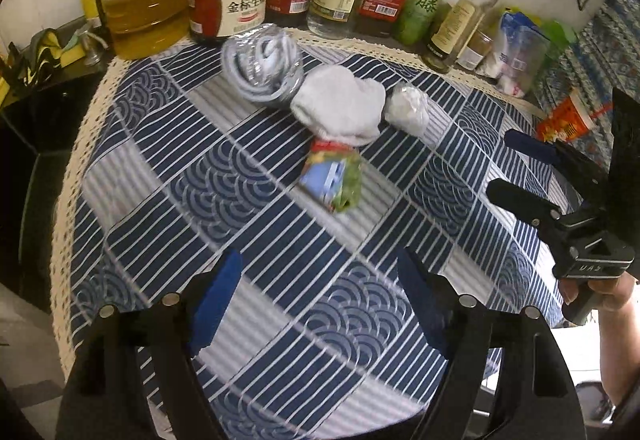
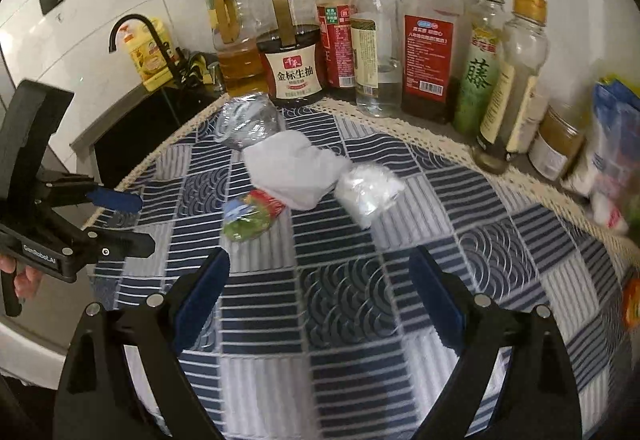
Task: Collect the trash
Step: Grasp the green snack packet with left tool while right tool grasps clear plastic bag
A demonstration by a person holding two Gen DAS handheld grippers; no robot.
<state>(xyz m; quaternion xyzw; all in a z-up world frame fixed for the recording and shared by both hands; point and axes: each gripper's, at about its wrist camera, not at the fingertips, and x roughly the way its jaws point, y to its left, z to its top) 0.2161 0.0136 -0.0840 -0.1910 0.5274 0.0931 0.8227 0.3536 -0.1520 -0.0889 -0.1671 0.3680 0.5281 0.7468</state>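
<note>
Four pieces of trash lie together on the blue-and-white patterned tablecloth (image 1: 240, 175): a crushed clear plastic bottle (image 1: 262, 65), a crumpled white tissue (image 1: 340, 107), a wad of clear plastic wrap (image 1: 408, 109) and a colourful snack wrapper (image 1: 332, 179). The right wrist view shows the same bottle (image 2: 248, 119), tissue (image 2: 292, 167), wrap (image 2: 368, 187) and wrapper (image 2: 250, 215). My left gripper (image 1: 318, 260) is open and empty, short of the wrapper. My right gripper (image 2: 320, 256) is open and empty too, nearer than the pile. Each gripper shows in the other's view: right gripper (image 1: 506, 165), left gripper (image 2: 142, 220).
A row of sauce and oil bottles (image 2: 296, 51) stands along the back edge of the table. A black tap (image 2: 136, 27) and a sink are at the left. Bags and jars (image 2: 612, 143) crowd the right side. A red packet (image 1: 564, 123) lies at the far right.
</note>
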